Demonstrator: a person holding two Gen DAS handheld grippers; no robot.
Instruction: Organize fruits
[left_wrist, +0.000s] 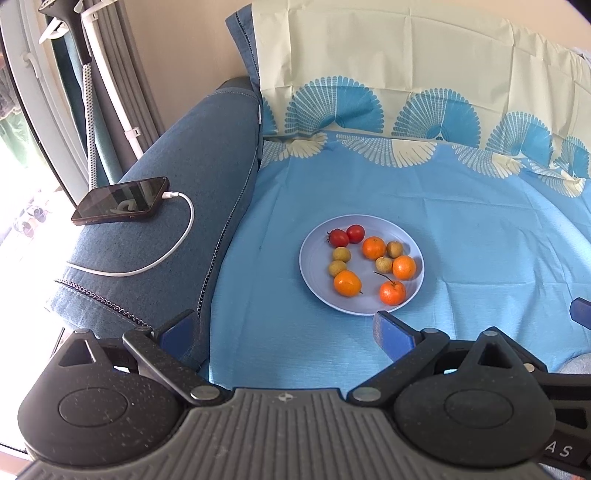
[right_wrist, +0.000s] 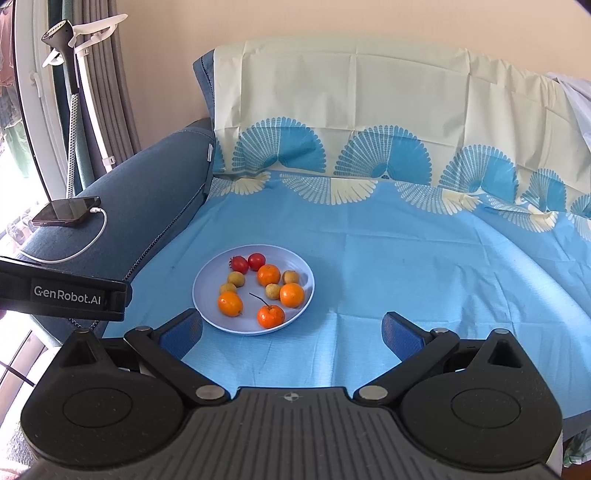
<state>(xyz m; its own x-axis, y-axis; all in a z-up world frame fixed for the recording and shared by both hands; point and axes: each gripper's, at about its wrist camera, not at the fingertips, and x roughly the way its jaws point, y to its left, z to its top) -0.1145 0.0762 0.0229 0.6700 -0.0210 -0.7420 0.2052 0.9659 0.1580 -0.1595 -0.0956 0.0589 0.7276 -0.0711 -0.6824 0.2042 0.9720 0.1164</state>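
1. A pale blue plate (left_wrist: 314, 236) sits on a blue cloth (left_wrist: 461, 229) spread over the seat of a blue sofa (left_wrist: 192, 155); the cloth runs up the backrest, where it turns cream with blue fan shapes.
2. All the fruit lies on the plate. Two small red fruits (left_wrist: 346, 235) touch each other at the far edge.
3. Four oranges (left_wrist: 347, 283) are on the plate: one at the near left, one with a thin stem (left_wrist: 392, 292) at the near right, one toward the right (left_wrist: 404, 267) and one in the middle toward the far side (left_wrist: 373, 247).
4. Four small yellow-brown round fruits (left_wrist: 341, 254) lie among them: two on the left, one just behind the other, and two on the right, each just beside an orange.
5. The left gripper (left_wrist: 284, 328) hangs above the near edge of the cloth with its blue-padded fingers (left_wrist: 393, 334) spread wide and nothing between them. Its right finger is just in front of the plate's near rim.
6. The right gripper (right_wrist: 291, 330) is likewise spread wide and empty, with the plate (right_wrist: 207, 284) ahead of it and to the left; its left finger (right_wrist: 181, 332) is near the plate's near rim.
7. In the right wrist view, part of the left gripper's black body, marked "GenRobot.AI", juts in from the left edge.
8. On the sofa's armrest lies a dark phone (left_wrist: 122, 201), screen up, with a white cable (left_wrist: 173, 243) plugged into it.
9. Behind the armrest stand grey curtains (left_wrist: 122, 74) and a white stand (right_wrist: 92, 92) by a bright window.
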